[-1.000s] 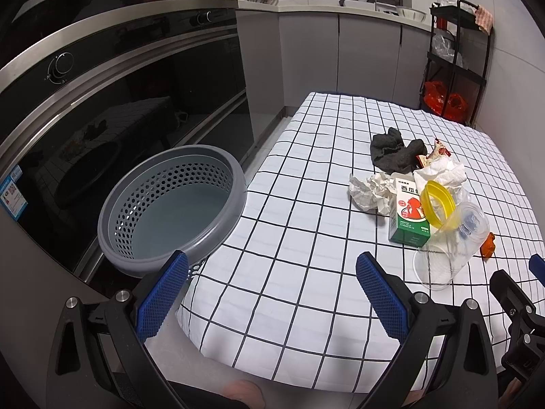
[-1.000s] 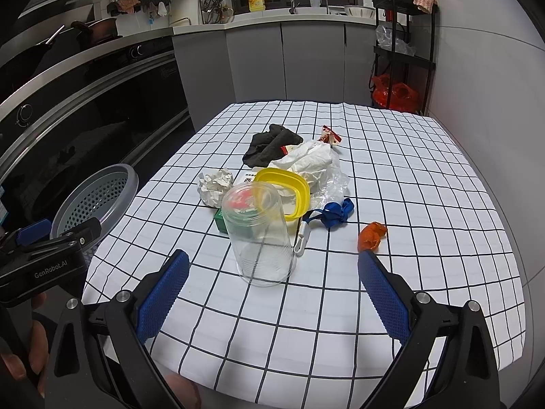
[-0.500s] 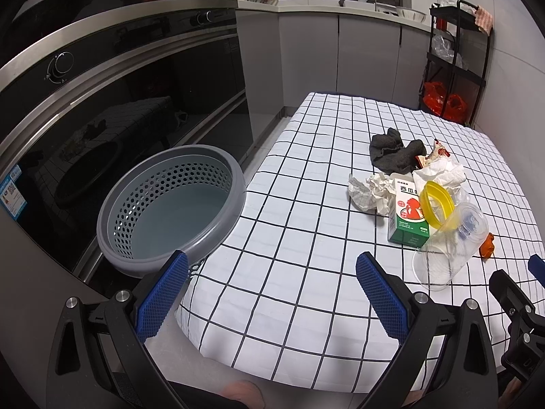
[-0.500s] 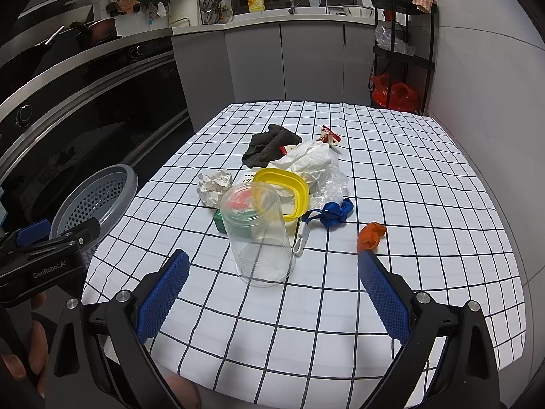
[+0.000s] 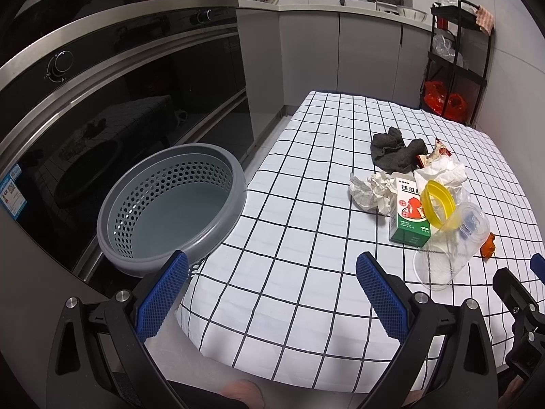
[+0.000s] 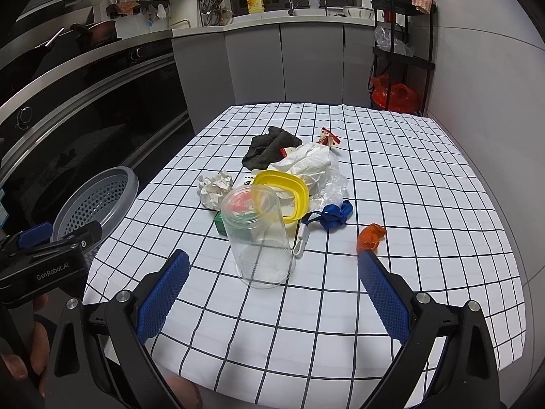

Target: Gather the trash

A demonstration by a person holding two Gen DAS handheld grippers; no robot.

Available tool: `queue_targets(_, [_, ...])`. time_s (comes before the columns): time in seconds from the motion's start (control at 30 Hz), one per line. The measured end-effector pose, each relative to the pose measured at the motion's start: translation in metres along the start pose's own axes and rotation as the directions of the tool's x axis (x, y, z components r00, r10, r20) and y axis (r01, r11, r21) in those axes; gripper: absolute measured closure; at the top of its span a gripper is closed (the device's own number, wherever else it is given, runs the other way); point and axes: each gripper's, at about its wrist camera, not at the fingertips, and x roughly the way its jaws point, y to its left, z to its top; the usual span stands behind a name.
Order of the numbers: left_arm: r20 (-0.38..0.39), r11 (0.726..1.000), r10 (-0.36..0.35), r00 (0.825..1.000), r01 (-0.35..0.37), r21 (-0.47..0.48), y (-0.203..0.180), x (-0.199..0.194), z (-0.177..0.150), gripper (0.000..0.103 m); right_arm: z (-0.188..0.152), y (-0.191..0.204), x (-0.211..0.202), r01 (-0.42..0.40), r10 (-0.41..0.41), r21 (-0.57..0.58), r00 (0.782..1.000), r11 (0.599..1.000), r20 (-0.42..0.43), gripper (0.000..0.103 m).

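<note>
Almost nothing is being changed from a second ago: both views are being held nearly as they were, with only a slight drift, so no piece of trash has been picked up and the collecting is judged not yet begun.

The left gripper (image 5: pixel 271 269) is being held wide open with nothing between its blue pads, at the near edge of the black-and-white checked tablecloth (image 5: pixel 306 177). The right gripper (image 6: pixel 272 267) is likewise being kept fully spread and empty, aimed at the clear plastic jar (image 6: pixel 260 235) standing upright nearest to it.

Everything else is being left clustered behind that jar: a yellow plastic lid (image 6: pixel 282 191) leaning just beyond it, a green and white carton (image 5: pixel 408 214) partly hidden behind it, a crumpled paper ball (image 6: pixel 214 189) to its left, white tissue and clear film (image 6: pixel 313 167) farther back, a dark grey cloth (image 6: pixel 269 146) beyond those, a blue ribbon with a white clip (image 6: pixel 332 216) and an orange scrap (image 6: pixel 370 237) to its right. The grey perforated basket (image 5: pixel 170 204) is sitting well left of the jar, off the table edge, and looks empty.
</note>
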Motion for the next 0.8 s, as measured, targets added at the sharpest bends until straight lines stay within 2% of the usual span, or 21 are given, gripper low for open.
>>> queue_targets(0.3, [-0.001, 1.000, 0.004, 1.000, -0.004, 0.002, 0.000, 0.003, -0.001, 0.006, 0.000, 0.000, 0.000, -0.001, 0.001, 0.001, 1.000, 1.000, 0.002, 0.008])
queue_targets(0.57, [-0.012, 1.000, 0.015, 1.000, -0.015, 0.013, -0.003, 0.007, -0.002, 0.006, 0.000, -0.005, 0.001, -0.036, 0.036, 0.024, 0.999, 0.999, -0.004, 0.008])
queue_targets(0.8, [-0.038, 1.000, -0.001, 0.999, 0.002, 0.029, -0.012, 0.015, -0.005, 0.006, -0.005, -0.035, 0.000, -0.030, 0.031, 0.087, 0.999, 0.996, -0.009, 0.008])
